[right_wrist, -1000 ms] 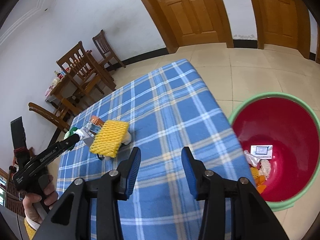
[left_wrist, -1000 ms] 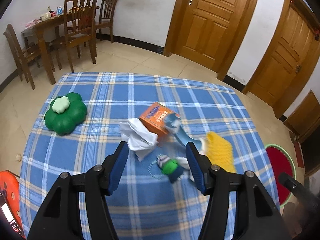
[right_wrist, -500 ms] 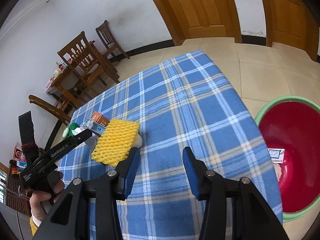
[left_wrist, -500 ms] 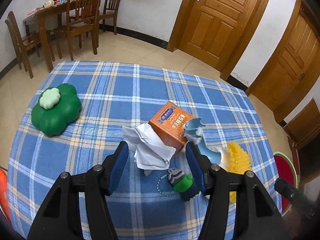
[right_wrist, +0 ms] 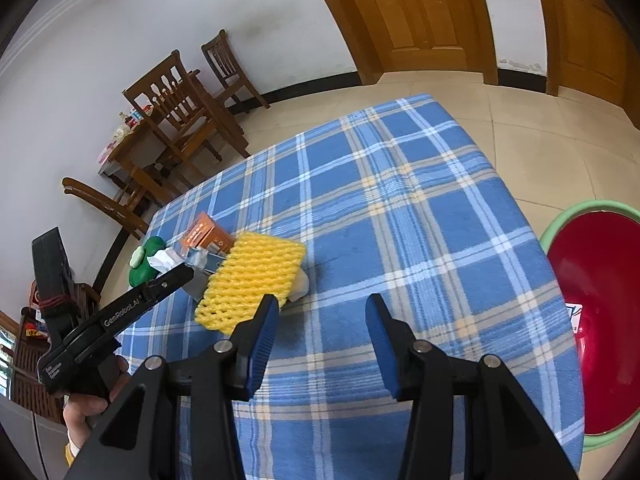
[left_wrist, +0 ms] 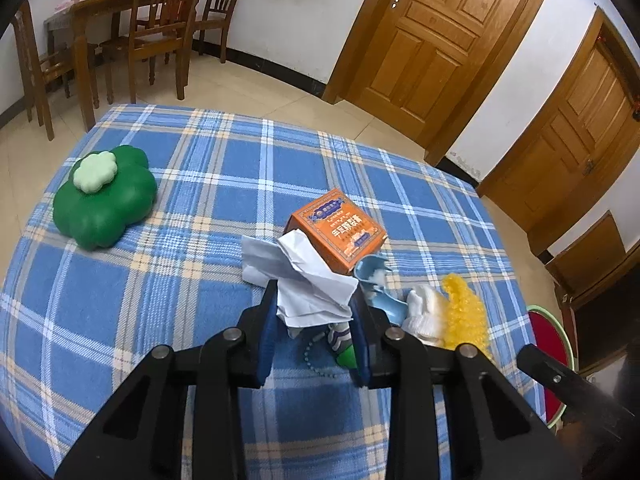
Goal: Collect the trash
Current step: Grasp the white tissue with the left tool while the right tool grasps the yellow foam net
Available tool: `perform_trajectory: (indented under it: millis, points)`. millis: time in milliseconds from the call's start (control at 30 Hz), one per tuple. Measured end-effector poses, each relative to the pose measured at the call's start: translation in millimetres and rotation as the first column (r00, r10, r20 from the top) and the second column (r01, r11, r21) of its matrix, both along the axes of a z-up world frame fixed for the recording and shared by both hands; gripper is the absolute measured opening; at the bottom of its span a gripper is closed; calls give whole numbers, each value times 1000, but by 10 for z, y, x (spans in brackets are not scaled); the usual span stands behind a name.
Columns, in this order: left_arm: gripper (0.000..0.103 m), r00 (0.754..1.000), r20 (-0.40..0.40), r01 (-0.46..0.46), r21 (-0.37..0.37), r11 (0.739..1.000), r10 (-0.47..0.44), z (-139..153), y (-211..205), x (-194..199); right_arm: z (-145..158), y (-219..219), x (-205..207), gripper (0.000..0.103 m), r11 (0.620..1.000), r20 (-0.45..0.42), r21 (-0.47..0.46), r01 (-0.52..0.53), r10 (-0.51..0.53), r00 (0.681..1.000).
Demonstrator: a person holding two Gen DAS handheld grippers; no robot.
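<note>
A crumpled white paper [left_wrist: 304, 276] lies on the blue plaid tablecloth [left_wrist: 180, 320], against an orange box [left_wrist: 340, 232]. My left gripper [left_wrist: 314, 300] has the paper between its jaws, which are closing, and both pads touch it. Beside it lie a pale blue scoop-like piece [left_wrist: 376, 292], white foam [left_wrist: 424, 312], a yellow foam net [left_wrist: 464, 316] and a small green toy on a bead chain [left_wrist: 344, 348]. My right gripper [right_wrist: 321, 308] stands open with nothing between its fingers, just right of the yellow foam net [right_wrist: 252, 276].
A green clover-shaped object [left_wrist: 104, 204] sits at the table's left. On the floor by the right table edge stands a red basin with a green rim [right_wrist: 600, 320] holding some scraps. Wooden chairs and a dining table [left_wrist: 132, 12] stand by the wall; doors are behind.
My left gripper came forward and down over the white paper and its jaws drew in around it. My right gripper shifted left from the basin toward the yellow net.
</note>
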State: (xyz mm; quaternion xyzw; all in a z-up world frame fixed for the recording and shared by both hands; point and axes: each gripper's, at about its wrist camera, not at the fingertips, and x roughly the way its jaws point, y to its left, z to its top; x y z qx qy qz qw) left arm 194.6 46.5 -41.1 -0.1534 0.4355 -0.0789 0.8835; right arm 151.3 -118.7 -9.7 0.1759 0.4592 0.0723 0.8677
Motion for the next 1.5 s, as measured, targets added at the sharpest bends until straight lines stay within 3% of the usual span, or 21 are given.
perform_trajectory:
  millis: [467, 933, 1300, 1500]
  points:
    - [32, 999, 40, -28, -34, 999, 29, 111, 157, -414, -99, 288, 129, 55, 996, -19, 40, -74, 75, 997]
    - [32, 998, 47, -30, -40, 999, 32, 111, 221, -553, -315, 391, 295, 57, 992, -57, 106, -70, 76, 995]
    - [32, 998, 55, -14, -20, 1000, 15, 141, 118, -617, -258, 372, 197, 19, 989, -6, 117, -85, 87, 996]
    - [32, 998, 57, -7, -8, 1000, 7, 181, 49, -639, -183, 339, 88, 13, 989, 33, 113, -93, 90, 995]
